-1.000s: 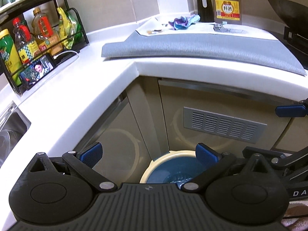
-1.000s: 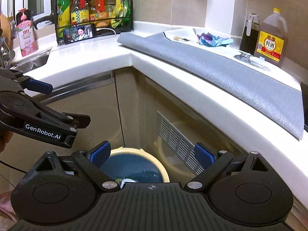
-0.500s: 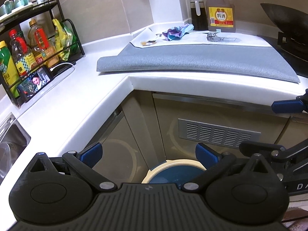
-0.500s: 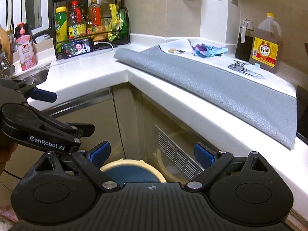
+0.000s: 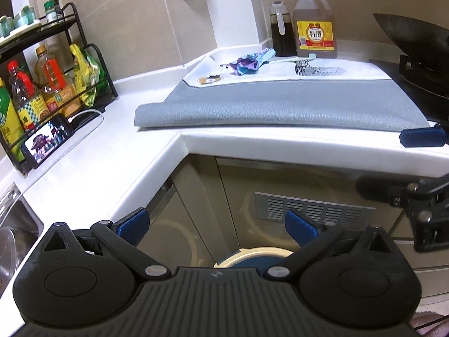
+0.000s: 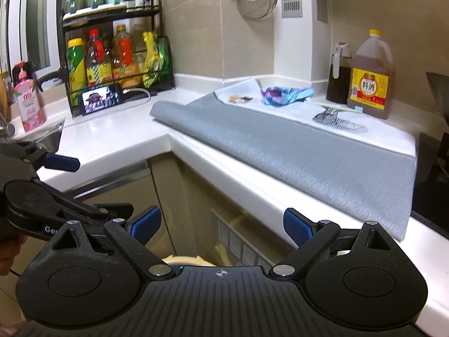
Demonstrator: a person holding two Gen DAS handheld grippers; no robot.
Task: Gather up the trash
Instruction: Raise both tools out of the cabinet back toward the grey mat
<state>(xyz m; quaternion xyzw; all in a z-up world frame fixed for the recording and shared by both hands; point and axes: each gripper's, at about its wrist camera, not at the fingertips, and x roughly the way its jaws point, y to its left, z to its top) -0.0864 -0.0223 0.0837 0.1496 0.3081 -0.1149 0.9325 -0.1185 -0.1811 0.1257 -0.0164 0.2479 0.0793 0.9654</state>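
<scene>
Left wrist view: we see the left gripper (image 5: 217,226) with fingers spread wide, nothing between them. Crumpled blue-purple wrapper (image 5: 251,61) lies far ahead on the white mat at the worktop (image 5: 92,151) corner, well apart from the fingers; trash bin (image 5: 252,255) sits just below.

Right wrist view: right gripper (image 6: 221,226) fingers also apart, empty. Wrapper (image 6: 283,94) well ahead, beside the small yellow scrap (image 6: 235,98).
</scene>
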